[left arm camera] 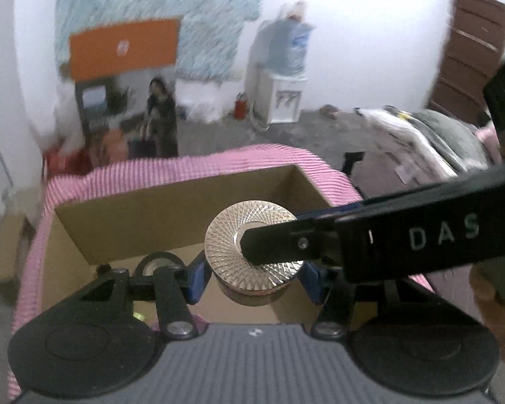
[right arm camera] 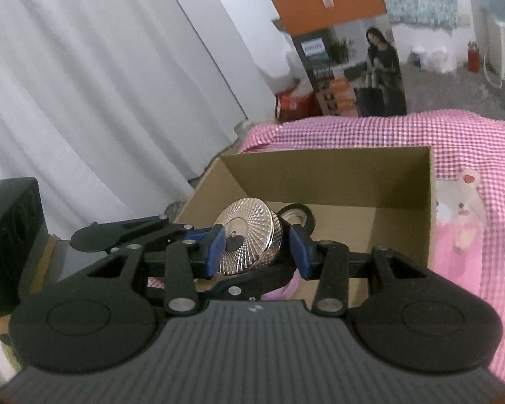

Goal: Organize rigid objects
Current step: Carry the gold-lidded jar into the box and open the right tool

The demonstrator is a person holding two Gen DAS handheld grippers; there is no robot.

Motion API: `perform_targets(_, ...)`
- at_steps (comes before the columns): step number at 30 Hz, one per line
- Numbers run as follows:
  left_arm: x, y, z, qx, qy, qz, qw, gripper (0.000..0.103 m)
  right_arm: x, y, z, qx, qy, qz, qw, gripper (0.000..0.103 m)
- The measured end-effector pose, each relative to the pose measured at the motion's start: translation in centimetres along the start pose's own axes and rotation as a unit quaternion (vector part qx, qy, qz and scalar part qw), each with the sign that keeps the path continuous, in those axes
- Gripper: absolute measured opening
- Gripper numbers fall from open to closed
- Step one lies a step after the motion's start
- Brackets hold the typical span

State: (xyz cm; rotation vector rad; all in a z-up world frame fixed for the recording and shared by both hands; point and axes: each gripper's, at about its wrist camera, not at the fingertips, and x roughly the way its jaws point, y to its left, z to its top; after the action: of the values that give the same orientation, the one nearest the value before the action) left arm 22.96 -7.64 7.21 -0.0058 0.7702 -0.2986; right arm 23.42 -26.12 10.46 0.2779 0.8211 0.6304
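A round metal jar (left arm camera: 252,232) with a faceted shiny lid hangs over an open cardboard box (left arm camera: 144,215). My left gripper (left arm camera: 254,279) is shut on the jar's sides, a blue pad on each flank. One of my right gripper's fingers (left arm camera: 276,244) reaches in from the right and lies flat on the lid. In the right wrist view the jar (right arm camera: 249,242) appears tilted between the blue pads of my right gripper (right arm camera: 257,252), which clamps it from lid to base. The left gripper's fingers (right arm camera: 124,229) enter from the left. A black tape roll (right arm camera: 298,215) lies inside the box (right arm camera: 353,175).
The box stands on a pink checked cloth (right arm camera: 461,141). A tall printed carton (right arm camera: 353,67) stands on the floor beyond it, with a white curtain (right arm camera: 84,84) and a black speaker (right arm camera: 13,229) to the left. A water dispenser (left arm camera: 286,94) and a heap of clothes (left arm camera: 431,141) are further off.
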Motion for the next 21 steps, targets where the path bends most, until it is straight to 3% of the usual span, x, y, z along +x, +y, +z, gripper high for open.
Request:
perform_targets(9,7.6,4.1,2.5,-0.092,0.077,0.018,0.9926,0.057,9.1,-4.8,5.5,0.026,0.091,-0.012,0.995,0.044)
perform_targets(21,13.3,5.6,3.3,-0.13,0.141,0.037,0.9807,0.057,15.3,-8.6,6.4,0.046,0.155,-0.024,0.986,0.047)
